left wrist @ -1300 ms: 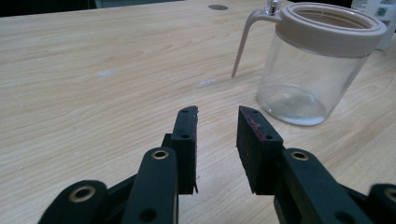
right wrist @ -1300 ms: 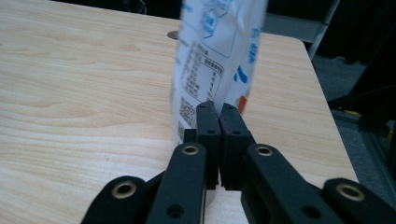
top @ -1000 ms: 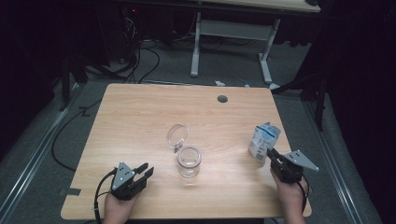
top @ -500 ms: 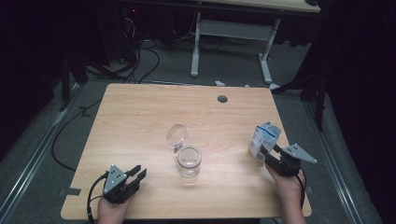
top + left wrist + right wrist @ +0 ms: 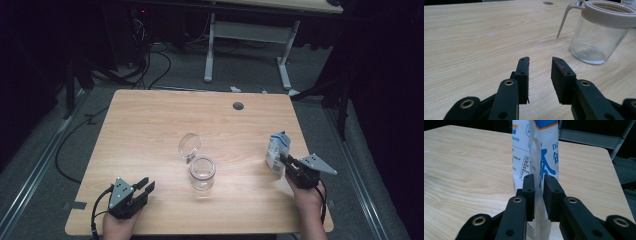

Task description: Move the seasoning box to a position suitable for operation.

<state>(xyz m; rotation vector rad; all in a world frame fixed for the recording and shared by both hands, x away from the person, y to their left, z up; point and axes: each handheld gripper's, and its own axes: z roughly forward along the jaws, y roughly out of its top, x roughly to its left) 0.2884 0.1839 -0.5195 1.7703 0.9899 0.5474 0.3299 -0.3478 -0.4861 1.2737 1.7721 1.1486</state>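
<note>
In the right gripper view, the carton's [image 5: 535, 157] top and base are running out of frame, and the blue print on it is too cut off to read. The right hand-held gripper [image 5: 538, 185] is pinching a folded edge of the carton, its jaws pressed almost together with the thin pleat between them. In the high view this right hand-held gripper [image 5: 286, 164] is sitting at the counter's [image 5: 150, 130] right edge, touching the upright carton [image 5: 278, 152].

The left hand-held gripper [image 5: 143, 187] is resting near the counter's front left corner, jaws spread and holding nothing. Its own view is showing the gap between the jaws [image 5: 540, 65] open over bare wood, with the clear jar [image 5: 600, 35] ahead to the right, its top edge cropped.

The jar [image 5: 202, 172] is standing mid-counter, between the two grippers and well apart from both; its hinged lid [image 5: 189, 145] is tilting open behind it. Farther back, a round grommet hole [image 5: 238, 106] is sitting near the far edge.

Compared with a second ago, the left hand-held gripper has drawn back toward the front edge, and the right one has closed in on the carton.
</note>
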